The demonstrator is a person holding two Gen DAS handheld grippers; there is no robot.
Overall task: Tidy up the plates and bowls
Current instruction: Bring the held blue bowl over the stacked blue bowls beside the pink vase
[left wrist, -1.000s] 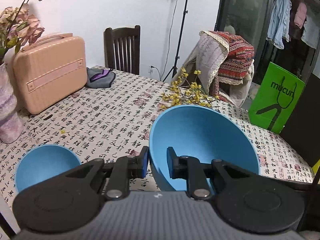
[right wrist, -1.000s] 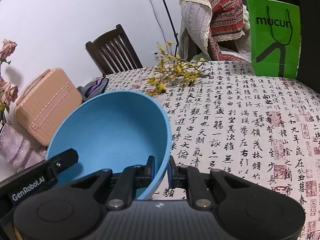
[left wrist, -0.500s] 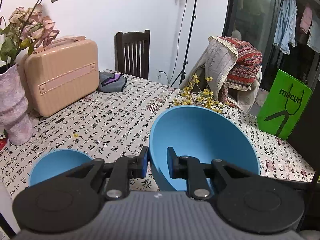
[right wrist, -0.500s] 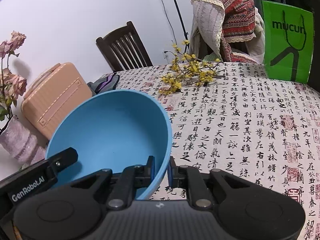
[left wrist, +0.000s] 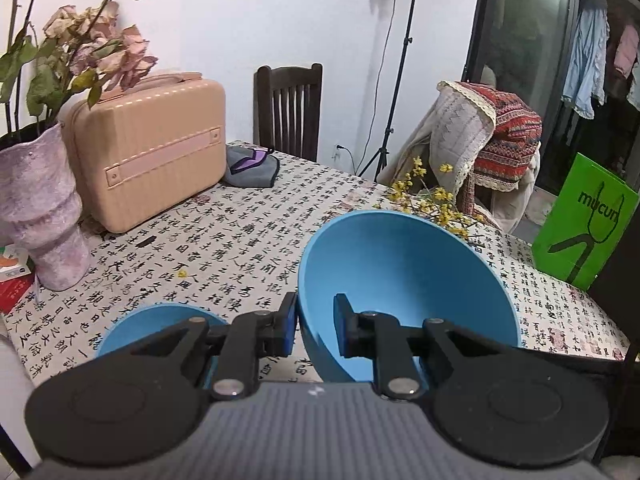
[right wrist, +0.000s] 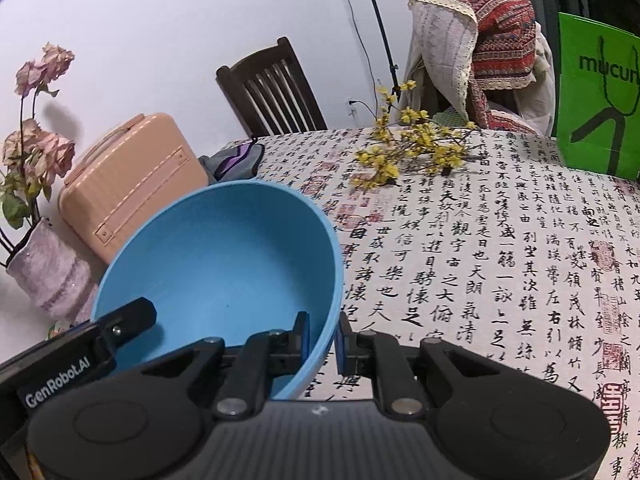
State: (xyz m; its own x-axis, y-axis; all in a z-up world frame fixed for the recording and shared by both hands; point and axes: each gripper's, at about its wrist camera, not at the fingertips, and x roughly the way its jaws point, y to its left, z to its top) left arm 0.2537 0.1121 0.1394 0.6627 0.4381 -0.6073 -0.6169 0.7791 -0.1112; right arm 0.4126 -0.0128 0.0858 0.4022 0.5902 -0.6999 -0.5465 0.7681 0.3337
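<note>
Blue plastic makes up the large bowl point(left wrist: 408, 280), which both tools hold by opposite sides of its rim. It hangs tilted above the surface point(left wrist: 248, 232), its open mouth turned toward the cameras and somewhat upward, its rounded underside facing away; being round, it has no long axis.

In the left wrist view the left tool point(left wrist: 315, 324) sits at 6 o'clock of the frame, its blue-padded fingers point(left wrist: 289, 320) closed on the bowl's left rim, one pad outside the wall and one inside. In the right wrist view the right tool point(right wrist: 322, 334) clamps the bowl's right rim the same way, the wall pinched between its pads. At 8 o'clock of that view the other tool's black body carries the white lettering "GenRobot.AI" point(right wrist: 60, 380).

A second, smaller blue bowl point(left wrist: 160, 322) rests on the surface at 8 o'clock of the left view, partly hidden behind the left tool.

The surface wears a cloth printed with columns of black Chinese calligraphy and red seal stamps. At 3 o'clock a green bag point(left wrist: 580, 232) reads "mucun". A peach hard case point(left wrist: 148, 148) stands at 10 o'clock, a pale purple vase point(left wrist: 44, 208) of faded pink flowers at 9 o'clock, and a spray of yellow blossoms point(right wrist: 408, 148) lies beyond the held bowl at 1 o'clock.
</note>
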